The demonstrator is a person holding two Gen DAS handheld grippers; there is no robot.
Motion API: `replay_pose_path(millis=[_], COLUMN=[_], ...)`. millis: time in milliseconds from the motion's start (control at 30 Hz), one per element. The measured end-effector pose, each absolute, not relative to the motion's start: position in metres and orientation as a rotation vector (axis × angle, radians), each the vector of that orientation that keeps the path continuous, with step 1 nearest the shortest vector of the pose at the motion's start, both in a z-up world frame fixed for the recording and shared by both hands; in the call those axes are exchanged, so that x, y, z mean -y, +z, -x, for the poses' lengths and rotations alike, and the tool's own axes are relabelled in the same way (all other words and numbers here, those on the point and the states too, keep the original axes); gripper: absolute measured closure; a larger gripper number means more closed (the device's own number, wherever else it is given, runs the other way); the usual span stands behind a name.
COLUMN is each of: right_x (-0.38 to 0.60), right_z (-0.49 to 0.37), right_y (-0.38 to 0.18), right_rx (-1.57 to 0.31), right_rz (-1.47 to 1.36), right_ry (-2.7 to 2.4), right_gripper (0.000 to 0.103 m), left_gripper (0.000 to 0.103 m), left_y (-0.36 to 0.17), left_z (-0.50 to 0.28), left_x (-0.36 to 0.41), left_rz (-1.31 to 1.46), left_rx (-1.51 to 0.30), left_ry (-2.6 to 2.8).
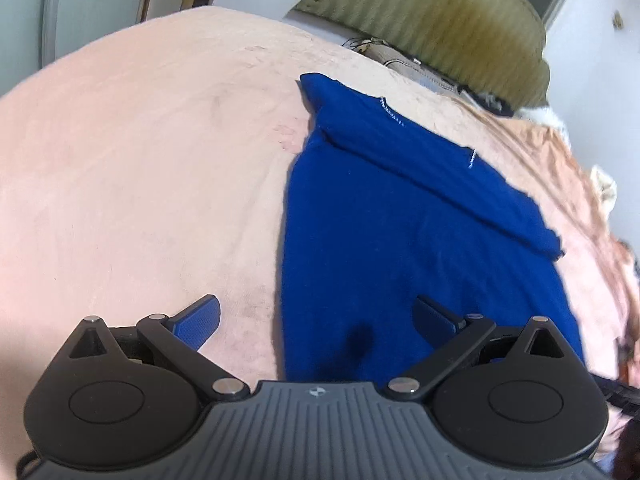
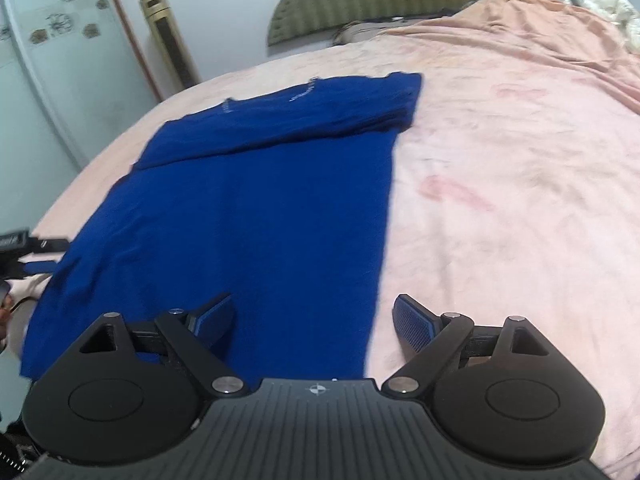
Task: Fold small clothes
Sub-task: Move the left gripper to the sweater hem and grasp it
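A royal-blue T-shirt [image 1: 400,220] lies flat on the pink bedcover, its sleeves folded in across the top so it forms a long rectangle. My left gripper [image 1: 316,316] hangs open over the shirt's near left edge, one pad over the bedcover and one over the cloth, with nothing between them. In the right wrist view the same shirt [image 2: 248,208] stretches away from me. My right gripper [image 2: 314,320] stands open over the shirt's near right edge, holding nothing. The left gripper's tip [image 2: 38,266] shows at the left edge of that view.
The pink bedcover [image 1: 140,180] spreads wide on both sides of the shirt. An olive padded headboard [image 1: 440,24] stands at the far end, with crumpled white bedding [image 2: 608,8] in the far right corner. A wardrobe door [image 2: 60,60] and a gold tower unit [image 2: 168,40] stand beyond the bed.
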State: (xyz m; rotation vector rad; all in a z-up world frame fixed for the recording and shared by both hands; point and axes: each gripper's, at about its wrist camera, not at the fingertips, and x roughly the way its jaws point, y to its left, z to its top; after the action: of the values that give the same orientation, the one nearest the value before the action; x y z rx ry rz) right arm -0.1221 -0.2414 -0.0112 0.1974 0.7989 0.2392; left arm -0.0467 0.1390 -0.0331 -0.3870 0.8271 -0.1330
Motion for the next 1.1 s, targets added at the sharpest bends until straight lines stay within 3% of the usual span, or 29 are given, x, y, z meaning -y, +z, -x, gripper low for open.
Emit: replay_pose_path(millis=[133,200,267,333,400,533,600,800,867,967,1033,1100], right_x=[0.221,0.214,0.214,0.217,0.219,0.219,0.219,0.221,0.228,0.239,0.24,0.241], right_z=[0.118,0.114,0.109,0.103,0.098,0.082,0.071,0.034,0.034,0.052,0.068,0.081], right_y=[-0.01,-0.01,-0.009,-0.006,0.0,0.013,0.019,0.022,0.022,0.023,0.02,0.014], right_rx=[-0.793,-0.783,-0.782,-0.769,-0.746,-0.686,-0.657,-0.63,-0.652,-0.664,-0.675,-0.716], right_rz=[-0.117,-0.095,-0.109,-0.134,-0.142,-0.092,-0.072,-0.033,-0.099,-0.145,-0.13,-0.123], right_ry=[0.275,0.286,0.28,0.285,0.274,0.235,0.214,0.14,0.157,0.18,0.188,0.198], right_gripper=[0.04,0.055,0.072,0.084,0.091,0.095,0.103,0.101,0.083,0.025,0.024,0.026], left_gripper=[0.001,0.017,0.072,0.092,0.093,0.093,0.093,0.093,0.093,0.091,0.085,0.07], left_y=[-0.035,-0.035,-0.037,-0.04,-0.037,-0.023,-0.019,-0.019,-0.017,-0.016,-0.02,-0.024], left_z=[0.041,0.038,0.032,0.025,0.02,0.012,0.003,-0.012,-0.007,0.005,0.011,0.015], left_x=[-0.127,-0.117,-0.108,-0.101,-0.095,-0.088,-0.085,-0.085,-0.089,-0.097,-0.102,-0.105], left_rz=[0.395,0.393,0.401,0.392,0.364,0.331,0.302,0.233,0.249,0.264,0.267,0.301], left_rx=[-0.847,-0.85,-0.882,-0.898,-0.883,-0.818,-0.795,-0.768,-0.774,-0.788,-0.806,-0.828], left_ry=[-0.229,-0.283,-0.317,-0.334,-0.331,-0.322,-0.295,-0.211,-0.244,-0.294,-0.31,-0.331])
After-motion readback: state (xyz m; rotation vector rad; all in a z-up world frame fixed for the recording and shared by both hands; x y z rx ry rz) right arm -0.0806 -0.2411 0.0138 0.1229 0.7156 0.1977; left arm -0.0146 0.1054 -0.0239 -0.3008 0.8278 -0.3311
